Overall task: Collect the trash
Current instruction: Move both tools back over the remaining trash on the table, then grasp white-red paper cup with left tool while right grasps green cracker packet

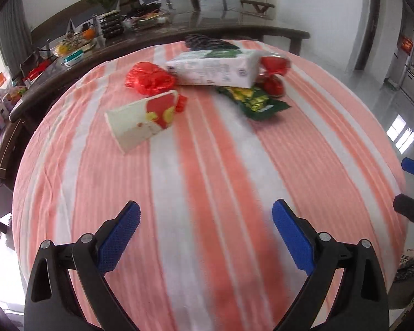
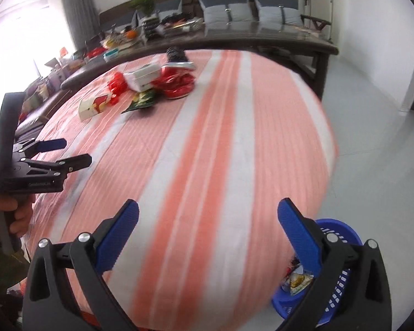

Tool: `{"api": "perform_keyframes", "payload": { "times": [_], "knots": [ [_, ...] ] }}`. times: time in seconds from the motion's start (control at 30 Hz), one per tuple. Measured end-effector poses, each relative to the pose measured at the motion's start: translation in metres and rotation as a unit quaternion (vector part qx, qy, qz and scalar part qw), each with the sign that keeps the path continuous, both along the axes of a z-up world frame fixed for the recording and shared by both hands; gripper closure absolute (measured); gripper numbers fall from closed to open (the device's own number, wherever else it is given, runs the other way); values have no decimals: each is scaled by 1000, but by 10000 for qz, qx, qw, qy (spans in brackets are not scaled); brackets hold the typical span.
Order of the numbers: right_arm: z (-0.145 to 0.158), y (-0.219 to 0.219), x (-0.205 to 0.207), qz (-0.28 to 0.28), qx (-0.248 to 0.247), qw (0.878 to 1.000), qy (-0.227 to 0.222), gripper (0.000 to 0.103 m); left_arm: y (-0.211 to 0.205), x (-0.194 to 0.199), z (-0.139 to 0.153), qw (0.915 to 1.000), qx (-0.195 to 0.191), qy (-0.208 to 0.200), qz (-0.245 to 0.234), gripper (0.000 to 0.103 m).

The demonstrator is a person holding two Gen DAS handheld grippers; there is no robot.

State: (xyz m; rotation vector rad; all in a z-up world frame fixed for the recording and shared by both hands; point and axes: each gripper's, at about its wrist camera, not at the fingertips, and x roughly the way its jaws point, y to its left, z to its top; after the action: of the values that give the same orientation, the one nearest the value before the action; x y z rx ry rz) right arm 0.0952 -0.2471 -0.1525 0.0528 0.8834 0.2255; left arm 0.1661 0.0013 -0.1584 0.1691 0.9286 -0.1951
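Note:
A heap of trash lies at the far side of the pink-and-white striped tablecloth point(image 1: 207, 165). It holds a white printed pack point(image 1: 212, 70), a crumpled red plastic bag point(image 1: 149, 78), a white-and-red paper carton point(image 1: 140, 122), a green snack wrapper point(image 1: 259, 102) and red foil point(image 1: 274, 74). My left gripper point(image 1: 206, 207) hangs open over the near part of the cloth, well short of the heap, with nothing between its blue pads. My right gripper point(image 2: 209, 204) is open and empty too, near the table's right edge. A blue basket point(image 2: 345, 231) with wrappers in it stands on the floor below it.
A long dark table point(image 2: 262, 41) crowded with fruit, boxes and a plant runs behind, with a sofa and grey cushions beyond it. Pale floor point(image 2: 372, 138) lies to the right. A hand point(image 2: 16, 218) holds the left gripper point(image 2: 69, 151) at the left edge.

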Motion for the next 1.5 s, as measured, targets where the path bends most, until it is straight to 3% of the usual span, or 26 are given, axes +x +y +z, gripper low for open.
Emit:
{"api": "perform_keyframes", "payload": {
  "times": [0.13, 0.37, 0.77, 0.93, 1.1, 1.33, 1.4, 1.43, 1.5],
  "knots": [
    [-5, 43, 37, 193, -192, 9995, 162, 5, 34, 17, -7, 10000, 41, 20, 53, 8],
    [-16, 68, 75, 44, -209, 9994, 284, 5, 42, 30, -9, 9998, -112, 148, -16, 5],
    [-25, 77, 75, -75, -441, 9988, 206, 5, 44, 30, -10, 9998, -156, 154, -27, 4],
    [-25, 77, 75, -74, -429, 9988, 204, 5, 59, 39, -3, 9970, -408, 277, -602, 4],
    [-25, 77, 75, -74, -427, 9988, 205, 5, 64, 71, 10, 9978, 0, 32, -655, 4],
    [-25, 77, 76, -73, -429, 9988, 205, 5, 42, 108, 4, 9912, 554, -42, -1204, 5],
    [-25, 77, 76, -72, -428, 9988, 204, 5, 36, 104, 3, 9882, 634, -112, -1390, 20],
    [-25, 77, 76, -72, -428, 9989, 204, 5, 35, 101, 3, 9877, 624, -98, -1433, 37],
    [-25, 77, 76, -72, -429, 9988, 204, 5, 37, 91, 7, 9890, 463, -129, -1397, 50]
  ]
}}
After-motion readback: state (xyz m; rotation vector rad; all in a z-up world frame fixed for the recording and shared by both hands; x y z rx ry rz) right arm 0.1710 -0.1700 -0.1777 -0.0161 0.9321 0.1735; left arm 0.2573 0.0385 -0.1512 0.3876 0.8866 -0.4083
